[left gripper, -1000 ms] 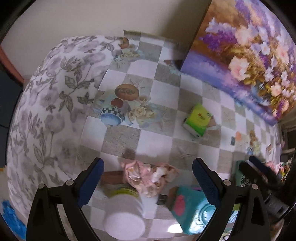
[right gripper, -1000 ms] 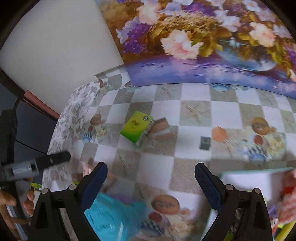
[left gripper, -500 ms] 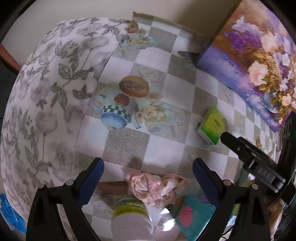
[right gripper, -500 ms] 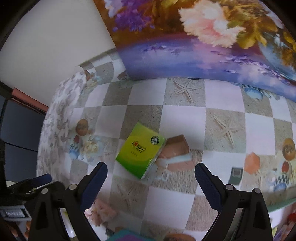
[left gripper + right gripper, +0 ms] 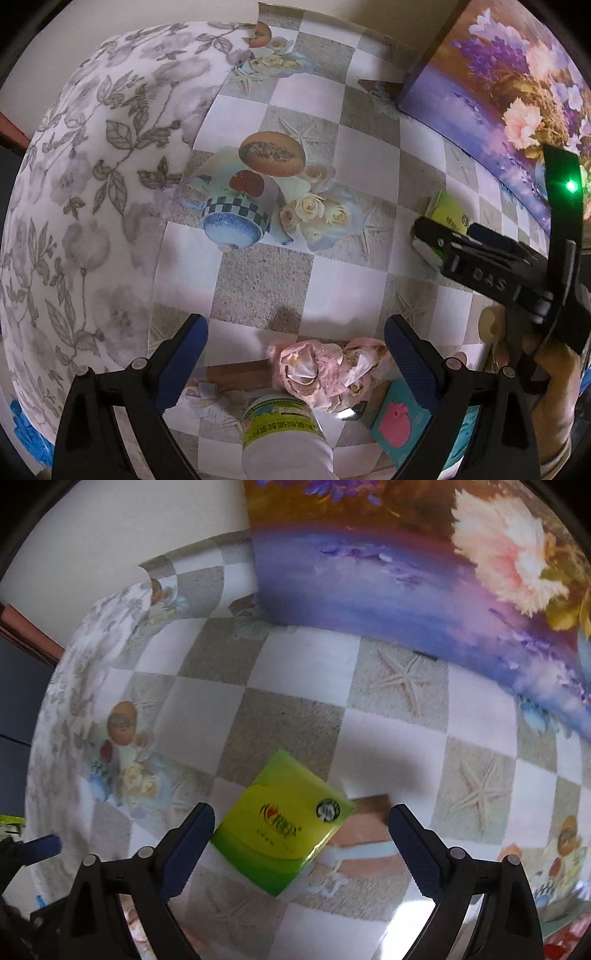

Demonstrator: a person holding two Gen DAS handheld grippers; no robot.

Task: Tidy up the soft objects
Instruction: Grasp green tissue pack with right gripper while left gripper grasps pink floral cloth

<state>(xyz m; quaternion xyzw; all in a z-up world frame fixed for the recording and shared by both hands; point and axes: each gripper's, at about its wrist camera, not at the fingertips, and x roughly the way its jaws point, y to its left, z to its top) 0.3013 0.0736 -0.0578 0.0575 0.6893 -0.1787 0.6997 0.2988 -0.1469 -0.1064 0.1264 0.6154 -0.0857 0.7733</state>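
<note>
Green and glossy, the soft plastic-wrapped tissue pack lies flat on the bench at the lower centre of the right wrist view, tilted diagonally, between the two blue-padded fingers of the right hand-held gripper. Its jaws stand wide apart, nothing gripped, and whether a pad touches the pack cannot be told. In the left wrist view the same pack shows at the right edge, partly hidden behind the black body of the right hand-held gripper.

The left hand-held gripper is also spread open and empty. Between its fingers, at the bottom centre of the frame, sits a crumpled pink and white fabric bundle. Just below it stands a white plastic bottle with a green label, and to the right lies a teal soft item with a pink patch.

The bench carries a checkered grey and white oilcloth with starfish and teapot prints. A large flower painting leans along the upper right.
</note>
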